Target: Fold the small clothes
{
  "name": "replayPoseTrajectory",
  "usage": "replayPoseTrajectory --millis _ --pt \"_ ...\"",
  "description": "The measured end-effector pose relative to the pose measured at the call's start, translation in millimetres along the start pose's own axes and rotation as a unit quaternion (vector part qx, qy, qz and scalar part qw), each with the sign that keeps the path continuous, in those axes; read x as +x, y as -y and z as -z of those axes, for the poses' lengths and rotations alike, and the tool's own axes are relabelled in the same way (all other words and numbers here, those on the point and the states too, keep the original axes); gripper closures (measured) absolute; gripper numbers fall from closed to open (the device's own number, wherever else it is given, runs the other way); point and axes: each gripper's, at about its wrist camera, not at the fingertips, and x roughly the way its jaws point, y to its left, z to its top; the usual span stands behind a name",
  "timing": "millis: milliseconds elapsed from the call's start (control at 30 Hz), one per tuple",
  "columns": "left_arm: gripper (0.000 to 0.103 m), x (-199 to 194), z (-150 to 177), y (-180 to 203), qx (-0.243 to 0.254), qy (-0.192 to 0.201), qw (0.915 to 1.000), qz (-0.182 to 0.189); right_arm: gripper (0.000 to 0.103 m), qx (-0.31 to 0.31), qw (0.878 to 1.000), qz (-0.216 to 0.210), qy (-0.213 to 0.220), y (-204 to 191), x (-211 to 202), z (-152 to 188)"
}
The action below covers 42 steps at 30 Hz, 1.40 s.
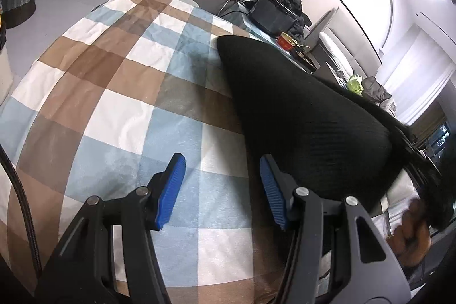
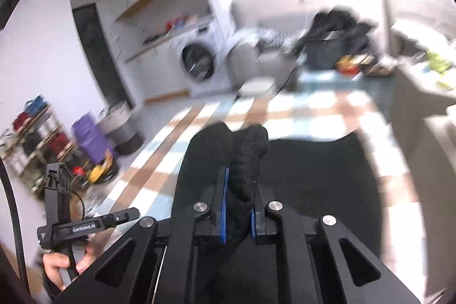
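Pinching a bunch of black knit between its blue pads, the right claw point(image 2: 238, 207) is clenched on the black garment point(image 2: 313, 184), which from its own camera rises as two soft humps ahead of the fingers and spreads wide and dark to the right. From the left wrist view the same garment point(image 1: 299, 116) hangs or stretches as a broad black sheet above the checked cloth point(image 1: 119, 93) covering the surface, its near end gathered toward the person's right hand point(image 1: 413, 235) at the edge of the picture. The left claw point(image 1: 222, 190) is released, its fingers spread wide with nothing between them, just beside the garment's lower edge.

I'd judge this piece light and thoroughly limp: a fine ribbed knit that will sag, drape and bunch wherever it isn't supported, and probably stretch a little under pull. It doesn't look slippery; the ridged pads should bite well. Nothing fragile about it. The sensible hold for the free claw seems to be an edge or corner opposite the held bunch, so the cloth can be drawn flat. The right view is badly blurred, so seams and hems can't be made out.
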Motion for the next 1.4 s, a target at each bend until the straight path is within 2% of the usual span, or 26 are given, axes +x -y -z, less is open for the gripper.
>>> replayPoseTrajectory --millis 67,133,167,200,267,300,433,467,500,567,600,633,667,800,867,933,967,1000,1067,1100,1233,1400 --pt "0.052 4.8 1.3 6.3 0.006 -0.005 1.0000 0.003 0.091 0.012 0.999 0.046 -0.006 21.2 -27.2 18.3" --pt "0.052 10.2 3.3 12.5 0.010 -0.012 0.9999 0.004 0.090 0.038 0.995 0.084 -0.028 45.8 -31.2 43.8" --pt "0.052 16.0 4.5 16.8 0.012 -0.020 0.9997 0.005 0.090 0.053 0.993 0.090 -0.053 59.2 -27.6 56.9" --pt "0.052 18.9 5.6 20.7 0.014 -0.025 0.9996 0.007 0.090 0.084 0.987 0.098 -0.101 80.7 -17.8 75.1" --pt "0.052 26.7 7.9 29.7 0.024 -0.035 0.9991 0.007 0.087 0.132 0.977 0.087 -0.144 107.4 -10.0 97.8" --pt "0.052 29.0 9.0 33.2 0.029 -0.038 0.9988 0.006 0.084 0.151 0.976 0.068 -0.140 116.2 -11.0 102.0" --pt "0.052 38.0 12.3 45.4 0.042 -0.047 0.9980 0.001 0.057 0.180 0.976 0.002 -0.124 130.0 -11.9 103.1" --pt "0.052 40.0 12.8 48.3 0.043 -0.048 0.9979 0.001 0.055 0.179 0.976 -0.010 -0.123 130.4 -9.5 101.0" --pt "0.052 40.8 13.3 50.5 0.044 -0.049 0.9978 0.001 0.055 0.171 0.977 -0.021 -0.124 129.6 -5.4 98.5" --pt "0.052 42.4 13.0 53.1 0.047 -0.051 0.9976 0.001 0.058 0.151 0.979 -0.013 -0.134 121.6 4.3 96.8" --pt "0.052 43.9 13.1 54.9 0.048 -0.053 0.9974 0.002 0.065 0.132 0.981 0.001 -0.139 115.7 10.4 98.4" --pt "0.052 44.5 12.7 56.3 0.050 -0.054 0.9973 0.002 0.087 0.119 0.983 0.012 -0.140 111.3 12.0 97.5" --pt "0.052 45.4 12.9 58.1 0.053 -0.055 0.9971 0.001 0.090 0.112 0.984 0.016 -0.136 106.6 9.9 95.1" --pt "0.052 46.5 14.1 62.6 0.060 -0.057 0.9966 0.001 0.091 0.113 0.990 0.021 -0.086 104.0 -20.7 88.8" --pt "0.052 49.6 14.9 62.7 0.062 -0.060 0.9963 0.000 0.090 0.113 0.988 0.039 -0.103 104.1 -26.2 98.9" --pt "0.052 54.3 15.6 62.2 0.059 -0.066 0.9961 0.001 0.088 0.104 0.981 0.058 -0.154 106.3 -18.0 111.5" --pt "0.052 56.4 16.1 61.8 0.058 -0.069 0.9959 0.001 0.085 0.102 0.980 0.061 -0.162 107.1 -17.0 113.2" --pt "0.052 57.4 16.5 61.7 0.059 -0.071 0.9958 0.000 0.081 0.107 0.980 0.056 -0.155 109.5 -20.8 110.4" --pt "0.052 57.5 17.4 61.1 0.062 -0.069 0.9957 -0.001 0.060 0.106 0.982 0.063 -0.142 112.7 -28.9 101.7" --pt "0.052 58.0 17.1 60.0 0.062 -0.069 0.9957 -0.001 0.055 0.102 0.984 0.080 -0.120 116.3 -35.5 92.7" --pt "0.052 62.3 14.1 54.9 0.056 -0.074 0.9957 -0.002 0.054 0.101 0.986 0.093 -0.098 133.1 -34.5 62.8" --pt "0.052 59.7 6.2 56.0 0.069 -0.064 0.9954 -0.017 0.054 0.068 0.990 0.052 -0.108 130.9 18.4 12.0"
